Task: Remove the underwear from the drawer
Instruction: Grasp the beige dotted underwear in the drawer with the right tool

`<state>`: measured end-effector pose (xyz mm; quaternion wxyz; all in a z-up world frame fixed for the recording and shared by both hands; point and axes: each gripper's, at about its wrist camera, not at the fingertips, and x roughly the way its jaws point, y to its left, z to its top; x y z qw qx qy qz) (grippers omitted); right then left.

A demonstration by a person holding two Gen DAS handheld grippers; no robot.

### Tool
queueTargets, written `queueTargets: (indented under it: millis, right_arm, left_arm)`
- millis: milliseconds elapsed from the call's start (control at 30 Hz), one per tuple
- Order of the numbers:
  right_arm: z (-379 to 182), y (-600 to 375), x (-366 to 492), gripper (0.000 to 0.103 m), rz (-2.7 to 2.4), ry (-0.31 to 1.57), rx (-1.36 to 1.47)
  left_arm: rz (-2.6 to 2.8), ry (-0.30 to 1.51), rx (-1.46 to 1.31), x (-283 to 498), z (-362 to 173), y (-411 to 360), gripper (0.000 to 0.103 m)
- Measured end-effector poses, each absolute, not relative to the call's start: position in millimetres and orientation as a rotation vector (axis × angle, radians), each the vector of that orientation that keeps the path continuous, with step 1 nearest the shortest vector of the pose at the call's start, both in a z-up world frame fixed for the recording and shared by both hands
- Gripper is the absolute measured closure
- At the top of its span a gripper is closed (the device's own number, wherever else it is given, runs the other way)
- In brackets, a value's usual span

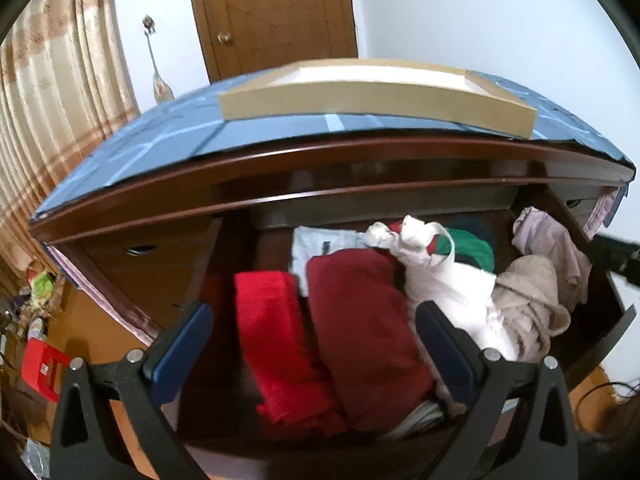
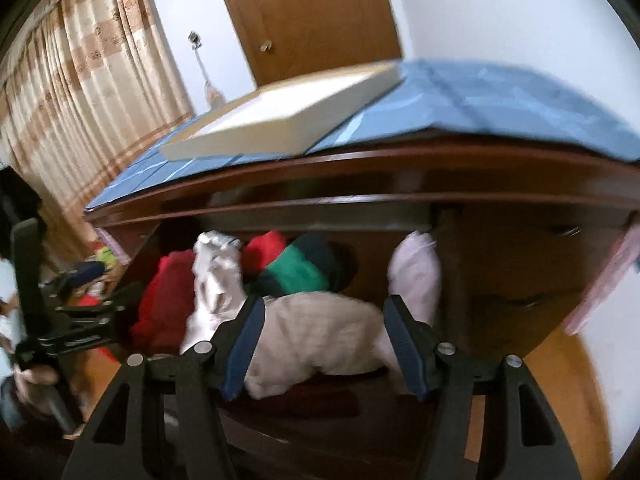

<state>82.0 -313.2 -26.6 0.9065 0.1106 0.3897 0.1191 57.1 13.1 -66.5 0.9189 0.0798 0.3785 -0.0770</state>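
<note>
The dark wooden drawer (image 1: 616,320) stands pulled out, full of folded and bunched clothes. In the left wrist view my left gripper (image 1: 314,320) is open above a dark red folded garment (image 1: 360,332), with a bright red one (image 1: 272,340) to its left and white cloth (image 1: 444,280) to its right. In the right wrist view my right gripper (image 2: 324,320) is open, its blue pads on either side of a beige bunched garment (image 2: 320,332). Pale pink cloth (image 2: 414,272), green cloth (image 2: 298,268) and white cloth (image 2: 216,276) lie behind it. The left gripper (image 2: 86,276) shows at the left edge.
The dresser top carries a blue cloth (image 1: 160,136) and a shallow wooden box (image 1: 360,96). Closed drawers (image 1: 152,264) flank the open one. A door (image 1: 272,16) and curtains (image 1: 52,92) stand behind. A red box (image 1: 40,368) sits on the floor at left.
</note>
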Motion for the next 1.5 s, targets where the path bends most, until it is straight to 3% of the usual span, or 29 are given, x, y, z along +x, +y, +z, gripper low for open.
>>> queueTargets:
  millis: [400, 567, 733, 800, 867, 967, 1333, 1500]
  right_arm:
    - [-75, -285, 144, 0.037, 0.352, 1.183, 0.216]
    - [-88, -279, 162, 0.022, 0.376, 1.284, 0.248]
    - [-98, -263, 170, 0.022, 0.373, 1.351, 0.154]
    - [-98, -262, 167, 0.029, 0.392, 1.354, 0.124]
    - [-96, -267, 162, 0.045, 0.405, 1.341, 0.122]
    - [-93, -285, 155, 0.057, 0.416, 1.311, 0.19]
    - [-54, -334, 118, 0.06, 0.361, 0.961, 0.366]
    - [-53, -334, 116, 0.06, 0.355, 0.91, 0.395]
  left_arm:
    - [-0.239, 0.898, 0.228, 80, -84, -10, 0.0]
    - [-0.248, 0.959, 0.208, 89, -89, -9, 0.0]
    - [-0.282, 1.0, 0.222, 90, -91, -16, 0.0]
    - [-0.307, 1.008, 0.23, 89, -90, -22, 0.0]
    - [-0.338, 1.007, 0.239, 87, -87, -29, 0.0]
    - [-0.37, 1.017, 0.239, 89, -85, -39, 0.0]
    - [-0.349, 1.118, 0.377, 102, -108, -86, 0.005]
    - [-0.376, 1.172, 0.359, 110, -116, -95, 0.006]
